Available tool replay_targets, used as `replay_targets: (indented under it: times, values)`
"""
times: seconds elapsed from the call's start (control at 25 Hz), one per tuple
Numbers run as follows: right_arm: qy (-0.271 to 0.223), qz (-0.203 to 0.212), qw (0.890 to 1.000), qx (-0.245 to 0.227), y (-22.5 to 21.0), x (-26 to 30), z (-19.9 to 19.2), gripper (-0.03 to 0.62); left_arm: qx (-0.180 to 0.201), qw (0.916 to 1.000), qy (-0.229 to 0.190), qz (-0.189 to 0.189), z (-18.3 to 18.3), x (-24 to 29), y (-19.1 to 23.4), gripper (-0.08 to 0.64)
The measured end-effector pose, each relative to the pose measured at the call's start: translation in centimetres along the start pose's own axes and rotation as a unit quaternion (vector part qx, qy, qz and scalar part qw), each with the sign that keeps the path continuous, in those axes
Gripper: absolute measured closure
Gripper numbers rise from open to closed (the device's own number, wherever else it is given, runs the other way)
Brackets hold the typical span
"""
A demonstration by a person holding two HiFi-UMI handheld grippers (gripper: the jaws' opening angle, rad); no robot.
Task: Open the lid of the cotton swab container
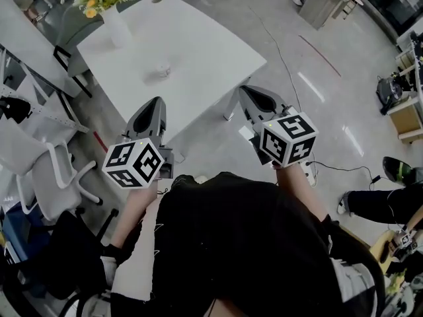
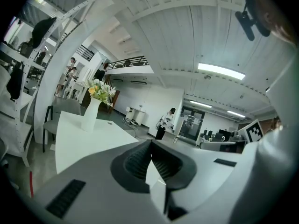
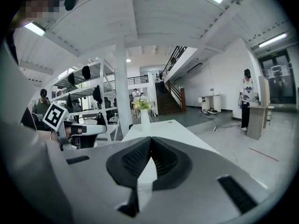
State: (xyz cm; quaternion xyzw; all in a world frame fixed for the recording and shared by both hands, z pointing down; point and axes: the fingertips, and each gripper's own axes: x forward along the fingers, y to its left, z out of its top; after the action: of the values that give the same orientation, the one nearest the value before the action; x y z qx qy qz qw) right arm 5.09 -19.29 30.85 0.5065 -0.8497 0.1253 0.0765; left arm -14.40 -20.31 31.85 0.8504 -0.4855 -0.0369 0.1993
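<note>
A: Where is the cotton swab container (image 1: 162, 69) seen?
B: On the worktop (image 1: 198, 51), well apart from left gripper (image 1: 157, 103) and right gripper (image 1: 244, 91); judged light, easily tipped
A: The fingers?
B: Pressed together on nothing, both sides; body to be steadied, lid taken at its edge

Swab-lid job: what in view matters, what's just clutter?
Job:
- small translucent round container, on the white table
- left gripper, shut, empty
- right gripper, shut, empty

Lying about:
- white vase of yellow and white flowers, at the table's far end
- white swivel chair, on the floor to the left
</note>
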Motion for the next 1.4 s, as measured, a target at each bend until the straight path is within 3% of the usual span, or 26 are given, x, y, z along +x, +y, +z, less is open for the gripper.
replay_targets:
  times: [0.12,0.4,0.72,0.96,1.4]
  values:
    - [0.001,-0.009,1.000,-0.001,0.0,0.7,0.0,0.588,0.010,0.9999,0.009,-0.008,-0.1,0.6,1.4,0.549]
    - [0.019,-0.039,0.999,0.004,-1.5,1.0,-1.2,0.588,0.088,0.9940,0.065,0.009,-2.9,2.8,5.4,0.549]
    - [0.032,-0.112,0.993,0.013,-5.6,-1.1,-2.0,0.588,0.068,0.9924,0.102,0.012,-5.5,6.9,9.8,0.549]
    - [0.042,-0.149,0.987,0.032,-7.9,-2.3,-3.1,0.588,0.078,0.9880,0.131,0.026,-7.0,9.0,12.3,0.544]
    - [0.081,-0.185,0.978,0.050,-9.7,-4.1,-5.9,0.588,0.112,0.9754,0.190,0.006,-10.1,12.3,13.9,0.389]
